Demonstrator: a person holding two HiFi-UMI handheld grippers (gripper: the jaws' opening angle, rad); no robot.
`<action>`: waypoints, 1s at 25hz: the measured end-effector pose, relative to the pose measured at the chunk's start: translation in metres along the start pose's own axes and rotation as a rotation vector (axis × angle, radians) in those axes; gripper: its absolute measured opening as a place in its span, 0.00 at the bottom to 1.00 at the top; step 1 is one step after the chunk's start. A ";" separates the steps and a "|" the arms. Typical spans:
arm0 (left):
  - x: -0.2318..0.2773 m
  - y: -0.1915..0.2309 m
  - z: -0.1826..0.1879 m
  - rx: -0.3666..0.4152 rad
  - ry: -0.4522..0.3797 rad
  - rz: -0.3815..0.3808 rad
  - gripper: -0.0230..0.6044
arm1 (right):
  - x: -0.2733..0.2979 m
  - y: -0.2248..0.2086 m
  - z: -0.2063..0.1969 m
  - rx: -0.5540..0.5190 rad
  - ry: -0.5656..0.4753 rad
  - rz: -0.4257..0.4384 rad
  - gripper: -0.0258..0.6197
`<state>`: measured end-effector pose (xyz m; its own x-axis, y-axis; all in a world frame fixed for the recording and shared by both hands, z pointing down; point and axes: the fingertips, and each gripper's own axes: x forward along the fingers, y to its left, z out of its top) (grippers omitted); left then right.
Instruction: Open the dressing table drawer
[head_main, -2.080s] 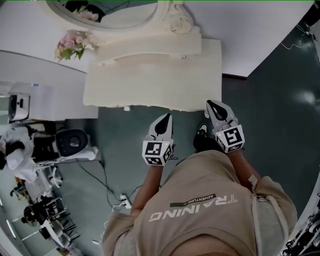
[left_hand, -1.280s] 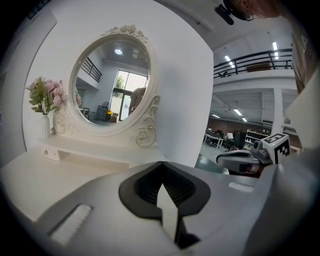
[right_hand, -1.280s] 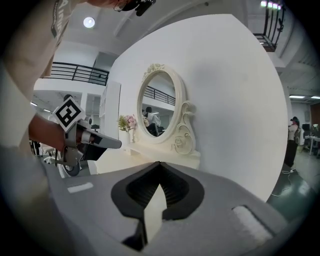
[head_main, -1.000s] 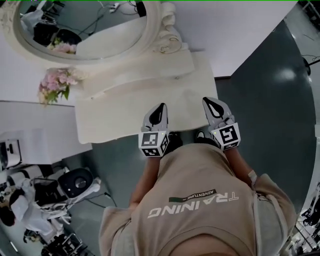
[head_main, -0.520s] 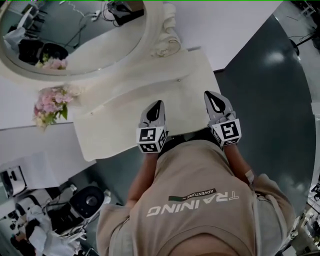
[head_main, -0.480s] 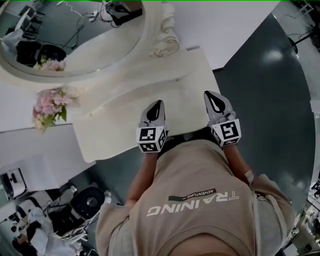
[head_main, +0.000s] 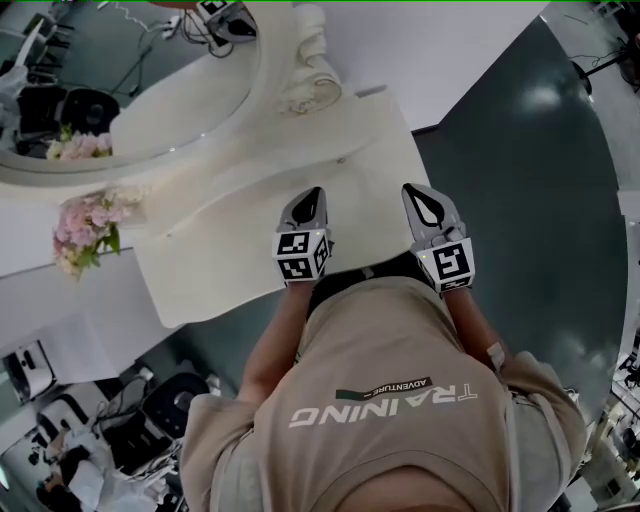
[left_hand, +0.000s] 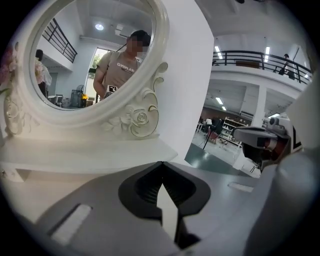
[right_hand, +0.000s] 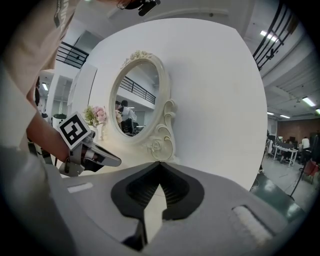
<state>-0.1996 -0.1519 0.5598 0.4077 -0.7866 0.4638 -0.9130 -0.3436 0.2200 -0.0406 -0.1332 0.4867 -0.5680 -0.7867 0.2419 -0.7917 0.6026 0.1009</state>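
The dressing table stretches lower-left to upper-right; left gripper and right gripper closed, empty.

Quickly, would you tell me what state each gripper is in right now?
Left gripper: closed, jaw tips together, holding nothing.
Right gripper: closed, jaw tips together, holding nothing.

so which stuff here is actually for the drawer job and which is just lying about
For the job: cream carved dressing table; left gripper and right gripper, both shut and empty. The drawer itself isn't visible.

Just about: pink flower bouquet; oval cream-framed mirror; dark equipment on the floor.
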 end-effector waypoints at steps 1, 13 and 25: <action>0.005 0.000 -0.004 0.007 0.015 0.015 0.07 | 0.003 -0.003 -0.003 0.002 0.003 0.010 0.04; 0.078 -0.002 -0.041 -0.140 0.095 0.156 0.07 | 0.032 -0.042 -0.041 0.011 0.028 0.182 0.04; 0.121 0.034 -0.065 -0.121 0.213 0.276 0.25 | 0.056 -0.052 -0.062 0.016 0.069 0.249 0.04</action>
<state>-0.1801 -0.2253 0.6797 0.1518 -0.7126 0.6850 -0.9860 -0.0604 0.1557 -0.0167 -0.2002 0.5545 -0.7294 -0.6031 0.3228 -0.6332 0.7738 0.0149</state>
